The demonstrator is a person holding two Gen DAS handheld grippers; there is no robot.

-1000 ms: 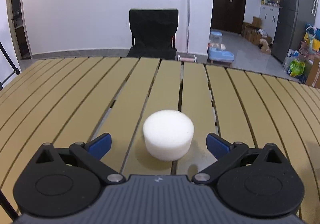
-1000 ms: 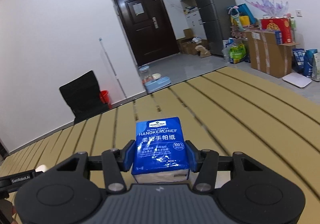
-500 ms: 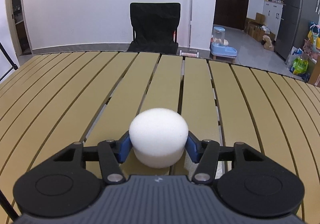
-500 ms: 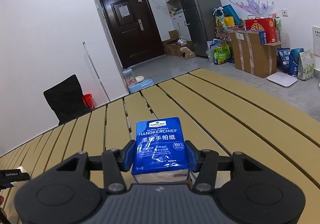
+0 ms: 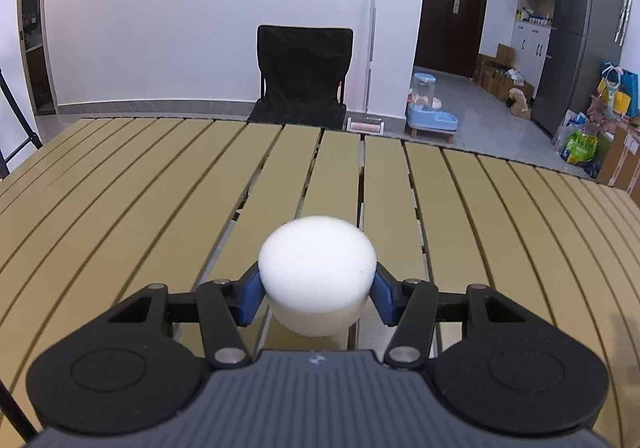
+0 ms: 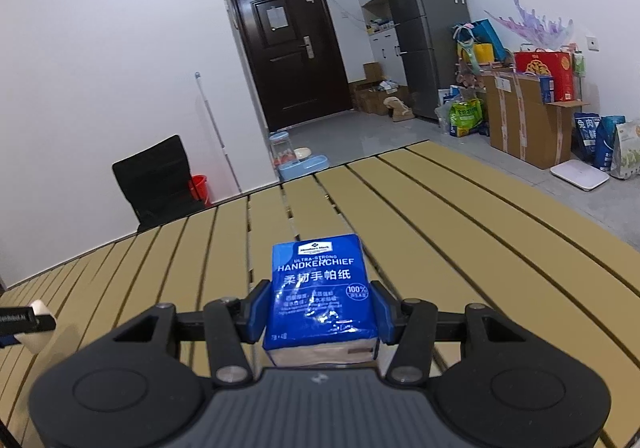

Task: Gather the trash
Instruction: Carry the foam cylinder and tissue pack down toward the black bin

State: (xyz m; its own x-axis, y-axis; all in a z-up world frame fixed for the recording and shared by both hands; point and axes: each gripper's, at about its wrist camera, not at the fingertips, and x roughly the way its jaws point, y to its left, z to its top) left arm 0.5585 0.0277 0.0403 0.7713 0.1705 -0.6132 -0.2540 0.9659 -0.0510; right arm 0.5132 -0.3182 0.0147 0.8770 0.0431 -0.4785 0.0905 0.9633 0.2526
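— Left claw (image 5: 318,290) first: what has it got?
— Its blue pads (image 5: 251,296) press on both sides of a round white foam puck (image 5: 317,276), jaws partly closed around it. The puck sits in the middle of the left wrist view, just in front of the claw body, over the slats of the tan bench (image 5: 120,200). I cannot tell for sure whether its underside touches the slats.
— And beyond it?
— A black chair (image 5: 304,72) stands at the far edge of the bench against the white wall, a mop handle (image 5: 372,48) leans just right of it, and a blue pet feeder (image 5: 430,112) sits on the floor near the dark door (image 5: 452,0). A grey fridge (image 5: 576,36) stands far right.
— Now the right wrist view.
— Right claw (image 6: 320,308) is clamped on a blue handkerchief pack (image 6: 320,288), jaws partly closed, one pad against each side. The pack stands upright between the fingers, label facing the camera, white tissue edges showing at its lower end. It is above the same slatted bench (image 6: 480,228).
— Anything at the left edge?
— A bit of the other claw pokes in there with something white (image 6: 40,322) at it, too cropped to say more.
— Background?
— Chair (image 6: 156,172), a red bucket (image 6: 198,186) beside it, the door (image 6: 292,48), the fridge (image 6: 424,20), and cardboard boxes (image 6: 524,116) with a red gift box (image 6: 548,74) on top.
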